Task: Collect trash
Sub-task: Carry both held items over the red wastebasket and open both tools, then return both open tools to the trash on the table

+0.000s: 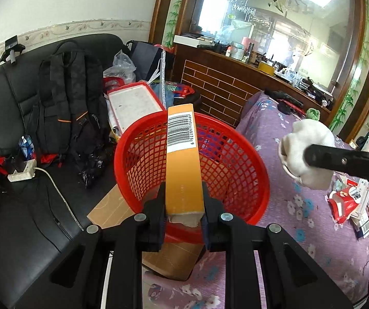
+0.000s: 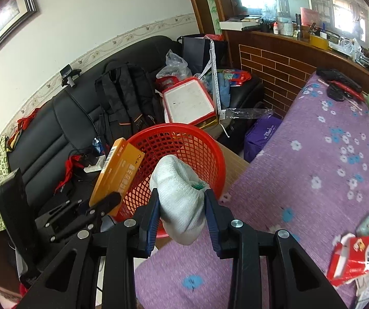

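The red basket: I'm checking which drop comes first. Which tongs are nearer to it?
Left. The left tongs, shut on the orange box, sit at the red basket rim, box over its opening. The right tongs, gripping the white wad, hang beside it above the purple cloth.

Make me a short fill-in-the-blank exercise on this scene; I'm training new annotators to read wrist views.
1. The left gripper is shut on an ____ box.
2. The right gripper is shut on a white ____.
3. The basket in front of both grippers is ____.

Missing words: orange; cloth wad; red
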{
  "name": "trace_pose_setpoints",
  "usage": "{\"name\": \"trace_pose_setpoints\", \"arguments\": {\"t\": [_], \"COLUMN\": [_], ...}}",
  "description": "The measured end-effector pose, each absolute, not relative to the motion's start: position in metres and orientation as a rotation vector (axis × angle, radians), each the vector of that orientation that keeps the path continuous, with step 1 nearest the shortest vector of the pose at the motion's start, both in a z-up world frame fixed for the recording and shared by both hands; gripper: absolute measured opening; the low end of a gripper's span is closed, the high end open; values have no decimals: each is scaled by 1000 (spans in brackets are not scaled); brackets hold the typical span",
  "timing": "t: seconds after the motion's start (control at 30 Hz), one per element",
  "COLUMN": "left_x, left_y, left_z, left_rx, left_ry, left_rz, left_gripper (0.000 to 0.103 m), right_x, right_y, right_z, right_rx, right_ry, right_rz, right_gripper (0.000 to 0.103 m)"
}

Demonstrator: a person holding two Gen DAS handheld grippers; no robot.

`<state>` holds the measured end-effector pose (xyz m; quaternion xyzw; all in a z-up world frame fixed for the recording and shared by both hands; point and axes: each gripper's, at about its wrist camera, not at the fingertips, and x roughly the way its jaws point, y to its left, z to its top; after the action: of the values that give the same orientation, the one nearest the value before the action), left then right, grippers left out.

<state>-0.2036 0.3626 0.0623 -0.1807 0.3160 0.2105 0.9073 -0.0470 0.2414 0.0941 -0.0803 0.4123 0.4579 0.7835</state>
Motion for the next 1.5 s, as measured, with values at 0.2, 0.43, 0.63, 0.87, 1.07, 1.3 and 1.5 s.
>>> {"name": "trace_pose_setpoints", "arguments": {"t": [0.2, 0.43, 0.63, 0.87, 1.07, 1.3, 1.5], "left_x": [-201, -197, -196, -198, -201, -189, -172], "left_y": [370, 371, 372, 369, 353, 305, 261], "left_z": [55, 53, 52, 61, 71, 83, 85], "left_rx": [-386, -359, -364, -364, -365, -311, -254], "left_ry": [667, 673, 662, 603, 571, 558, 585], "left_rz": [437, 428, 426, 417, 385, 318, 246], "left_gripper": [21, 21, 22, 57, 59, 64, 64], "right_x": [-39, -30, -27, -30, -38, -47, -47], "right_y": [259, 274, 288, 269, 213, 130, 59], "right_z": [91, 83, 78, 91, 108, 112, 105], "right_rx": [-171, -165, -172, -154, -97, -43, 32], "right_ry": [901, 937, 938, 869, 815, 781, 795], "right_rz": [996, 1000, 993, 954, 901, 811, 720], "right_gripper": [36, 36, 47, 60, 69, 73, 73]}}
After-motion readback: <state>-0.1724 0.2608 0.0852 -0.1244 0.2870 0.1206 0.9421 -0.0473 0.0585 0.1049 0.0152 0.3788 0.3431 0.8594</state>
